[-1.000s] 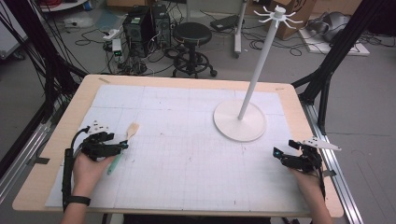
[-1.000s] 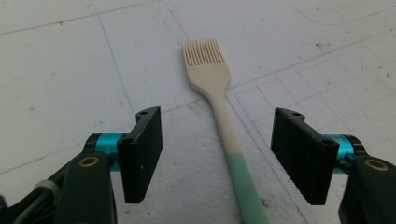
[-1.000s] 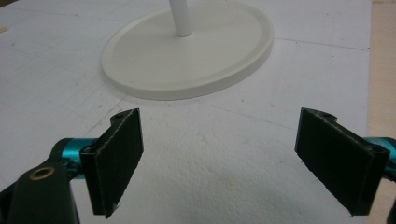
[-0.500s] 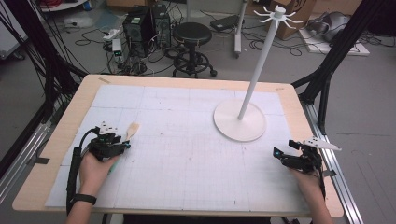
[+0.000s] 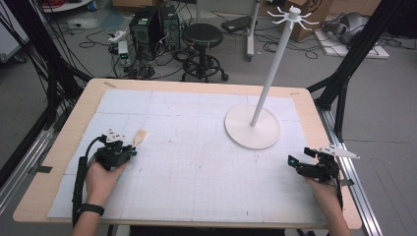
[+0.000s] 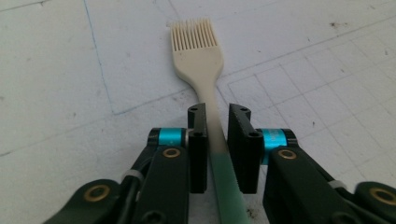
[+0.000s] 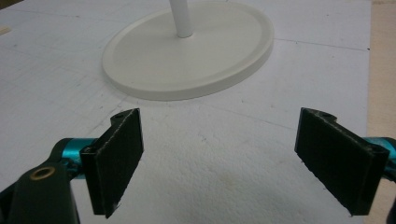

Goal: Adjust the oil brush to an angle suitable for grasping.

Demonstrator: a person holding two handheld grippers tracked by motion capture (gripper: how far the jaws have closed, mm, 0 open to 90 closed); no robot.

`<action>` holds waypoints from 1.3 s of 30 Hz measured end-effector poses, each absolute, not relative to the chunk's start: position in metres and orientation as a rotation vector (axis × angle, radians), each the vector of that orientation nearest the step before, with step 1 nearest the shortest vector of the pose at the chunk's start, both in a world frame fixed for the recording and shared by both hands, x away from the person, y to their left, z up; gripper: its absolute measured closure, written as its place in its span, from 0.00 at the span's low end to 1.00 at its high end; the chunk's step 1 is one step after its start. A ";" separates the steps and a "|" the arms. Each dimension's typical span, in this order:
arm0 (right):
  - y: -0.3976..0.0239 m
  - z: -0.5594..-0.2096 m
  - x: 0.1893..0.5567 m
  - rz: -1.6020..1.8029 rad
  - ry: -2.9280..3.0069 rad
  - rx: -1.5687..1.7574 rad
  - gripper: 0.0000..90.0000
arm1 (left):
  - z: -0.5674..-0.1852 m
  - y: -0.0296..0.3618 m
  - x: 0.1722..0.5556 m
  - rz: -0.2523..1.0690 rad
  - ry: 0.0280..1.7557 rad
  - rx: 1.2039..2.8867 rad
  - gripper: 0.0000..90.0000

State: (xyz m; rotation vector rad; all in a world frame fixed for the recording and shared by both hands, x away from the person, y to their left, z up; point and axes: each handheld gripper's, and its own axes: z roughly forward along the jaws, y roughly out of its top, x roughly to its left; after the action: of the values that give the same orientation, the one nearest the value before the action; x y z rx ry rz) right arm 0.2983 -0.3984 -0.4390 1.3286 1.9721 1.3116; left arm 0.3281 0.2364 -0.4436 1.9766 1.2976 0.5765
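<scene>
At the lower left of the high view, the left gripper [image 5: 129,149] is held low over the white gridded mat [image 5: 196,162] that covers the wooden table [image 5: 69,147]. Its jaws have just been closing, and in the left gripper view they are seen clenched on the neck of a cream silicone pastry brush with a green handle [image 6: 205,84]. The brush lies flat on the mat; its bristled head points toward the top centre of that view, while the green handle runs down between the jaws to the bottom edge. In the high view, the pale head of the brush [image 5: 139,136] is seen just above and right of the gripper; the handle appears to be hidden under the hand there.

At the lower right of the high view, the right gripper [image 5: 297,163] is held near the table's right edge. In the right gripper view its two black jaws are spread wide with nothing between them.

A tall white stand with a round base and hooked arms at its top [image 5: 252,127] is placed at the upper right of the mat, well apart from the brush
</scene>
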 end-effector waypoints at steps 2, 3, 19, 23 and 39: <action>-0.398 -0.439 0.298 1.311 1.972 1.328 0.16 | -0.444 0.237 0.328 0.573 1.307 1.966 0.89; -0.398 -0.439 0.298 1.311 1.972 1.328 0.16 | -0.444 0.237 0.328 0.573 1.307 1.966 0.89; -0.399 -0.439 0.298 1.317 1.973 1.330 0.16 | -0.441 0.237 0.327 0.584 1.284 1.958 0.91; -0.399 -0.439 0.299 1.318 1.970 1.327 0.16 | -0.436 0.238 0.326 0.566 1.244 1.922 0.91; -0.397 -0.436 0.300 1.330 1.967 1.321 0.16 | -0.405 0.158 0.339 0.384 0.854 1.989 0.91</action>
State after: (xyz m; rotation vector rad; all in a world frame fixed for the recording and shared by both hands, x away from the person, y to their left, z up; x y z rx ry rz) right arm 0.2997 -0.3970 -0.4360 1.3209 1.9671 1.3295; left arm 0.3386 0.1581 -0.4054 1.9889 0.8543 0.3843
